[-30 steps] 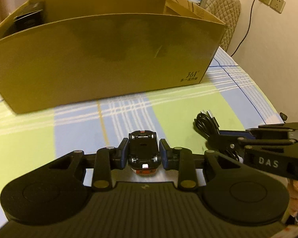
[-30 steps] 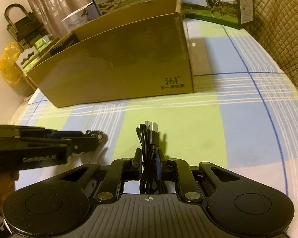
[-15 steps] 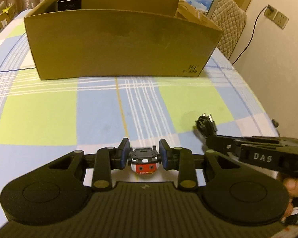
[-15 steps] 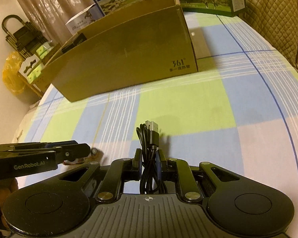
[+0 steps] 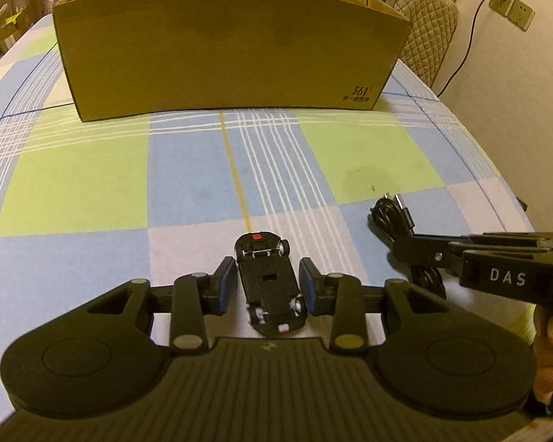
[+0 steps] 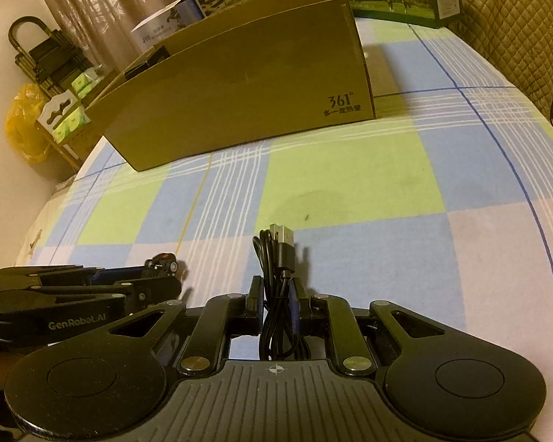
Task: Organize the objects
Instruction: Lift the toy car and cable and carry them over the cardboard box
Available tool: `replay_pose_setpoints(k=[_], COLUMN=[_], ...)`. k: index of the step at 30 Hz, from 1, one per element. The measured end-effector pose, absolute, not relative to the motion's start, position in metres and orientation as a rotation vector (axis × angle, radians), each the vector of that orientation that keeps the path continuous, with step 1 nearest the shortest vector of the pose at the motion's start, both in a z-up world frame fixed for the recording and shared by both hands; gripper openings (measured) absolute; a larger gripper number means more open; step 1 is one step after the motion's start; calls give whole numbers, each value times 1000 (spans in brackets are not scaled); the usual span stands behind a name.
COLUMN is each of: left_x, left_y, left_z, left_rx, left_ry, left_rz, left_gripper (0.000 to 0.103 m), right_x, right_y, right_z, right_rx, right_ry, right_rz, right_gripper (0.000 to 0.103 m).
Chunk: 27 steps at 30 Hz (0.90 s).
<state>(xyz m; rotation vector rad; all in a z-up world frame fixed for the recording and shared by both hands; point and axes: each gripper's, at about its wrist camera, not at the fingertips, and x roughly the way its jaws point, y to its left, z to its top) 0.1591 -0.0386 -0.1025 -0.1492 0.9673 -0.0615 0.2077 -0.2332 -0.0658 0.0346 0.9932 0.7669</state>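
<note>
Black plastic toy car (image 5: 271, 281) is lying upside down near the bed's (image 5: 73, 188) front edge while the left tool (image 5: 269, 287) is opening around it, pads clear; it may be rolling away. Right tool (image 6: 278, 302) is clenching the coiled black USB cable (image 6: 278, 283), which may be slipping loose.

Warm dim light; a checked blue, green and white sheet (image 5: 73, 184) covers the bed, a cream wall (image 5: 516, 110) carries a socket (image 5: 512, 7), brownish curtains (image 6: 103, 7) hang behind

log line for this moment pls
left tool: opening, upside-down toy car between pads, untouched | right tool: shut on black usb cable | cardboard box: ahead
</note>
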Motion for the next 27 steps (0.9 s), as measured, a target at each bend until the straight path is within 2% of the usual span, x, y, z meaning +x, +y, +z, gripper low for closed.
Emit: replay_pose_setpoints(k=[3, 4, 27], left_x=[158, 158, 142], left_y=[-42, -42, -40], left_z=[-103, -103, -65], left_rx=[-133, -134, -175], left_ry=[969, 970, 911], left_rz=[-55, -53, -57], left_gripper=[31, 26, 25], right_x=[207, 207, 192], right_y=[-233, -233, -238], right_z=[-66, -67, -36], right_rx=[40, 40, 70], right_ry=[993, 992, 960], right_rz=[767, 767, 755], right_gripper=[10, 10, 10])
